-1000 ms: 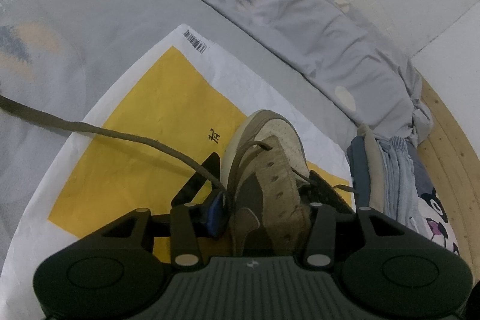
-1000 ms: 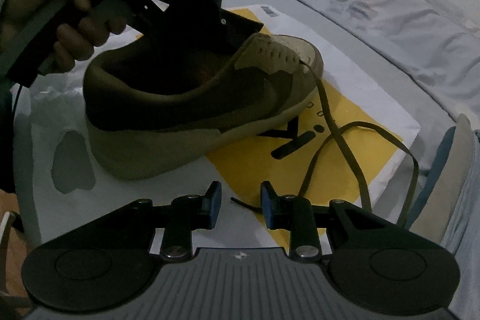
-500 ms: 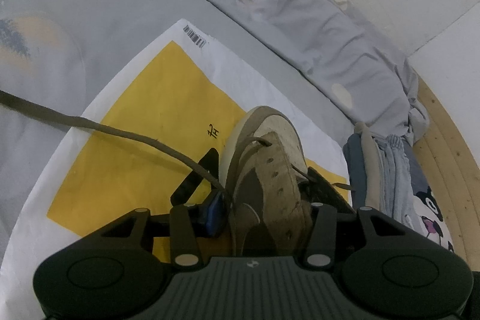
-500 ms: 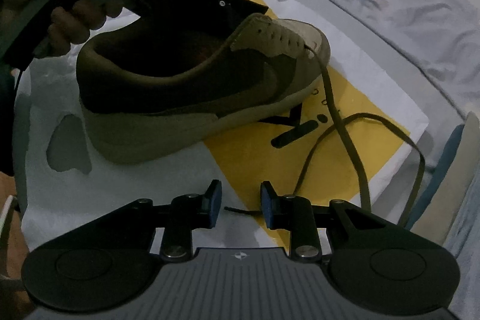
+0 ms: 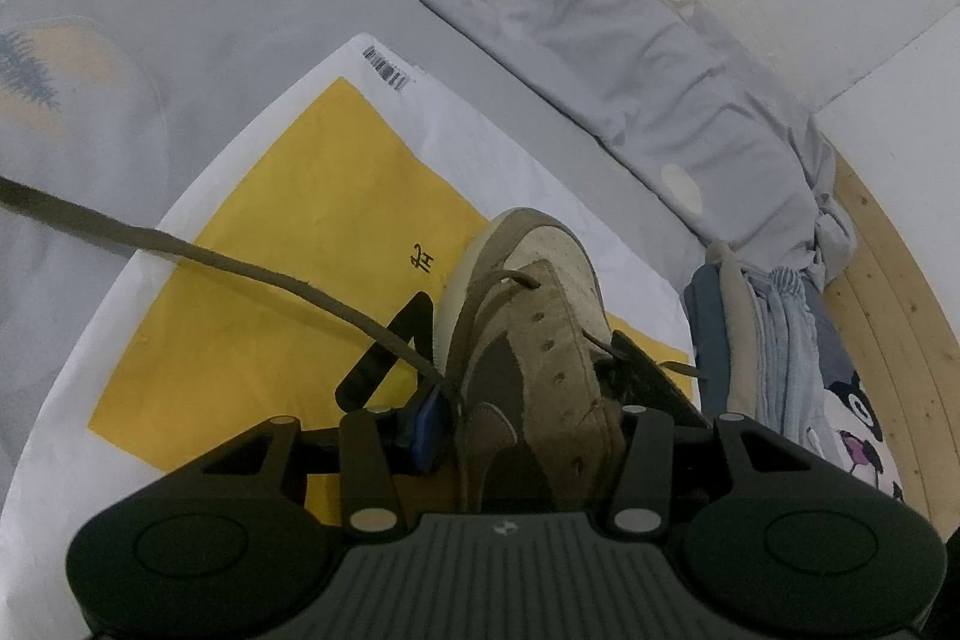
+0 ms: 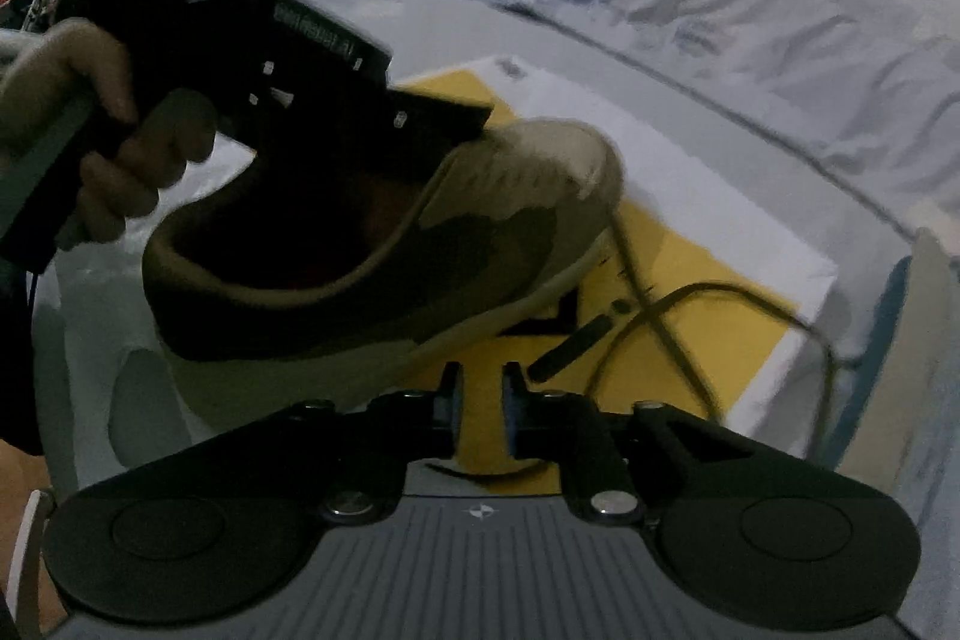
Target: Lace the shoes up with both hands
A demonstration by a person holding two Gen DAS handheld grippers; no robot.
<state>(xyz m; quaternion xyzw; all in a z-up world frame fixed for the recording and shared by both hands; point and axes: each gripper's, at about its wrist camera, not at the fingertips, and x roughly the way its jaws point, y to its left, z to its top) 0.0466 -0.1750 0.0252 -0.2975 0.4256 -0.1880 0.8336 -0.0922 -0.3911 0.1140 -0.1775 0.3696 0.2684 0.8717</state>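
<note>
- Left gripper [image 5: 528, 418] pinches the shoe [image 5: 534, 352] across its lace flap: one finger sits against the outer side, the other goes down inside the opening, and the brown upper fills the gap between them.
- Seen from the right wrist, a hand [image 6: 90, 142] grips the handle of that left tool, whose dark body reaches down into the shoe's mouth.
- Right gripper [image 6: 480, 400] hovers low, just in front of the shoe's sole; its jaws are closing, with only a narrow slot left between the blue pads.
- A thin dark lace end lies on the mat at the base of that slot; the blur leaves it unclear whether the pads touch it.
- Shoe: brown and tan suede with a pale sole, resting on a yellow and white mat [image 5: 270, 280] spread on a bed [image 5: 180, 40].
- Lace [image 5: 240, 268]: one strand runs taut from the front eyelets out past the left edge of the left wrist view; another [image 6: 672, 328] trails from the toe and loops loosely across the yellow area.
- Folded clothes [image 5: 774, 340] lie beside the mat, near the toe, and a rumpled grey quilt [image 5: 630, 28] lies beyond it.
</note>
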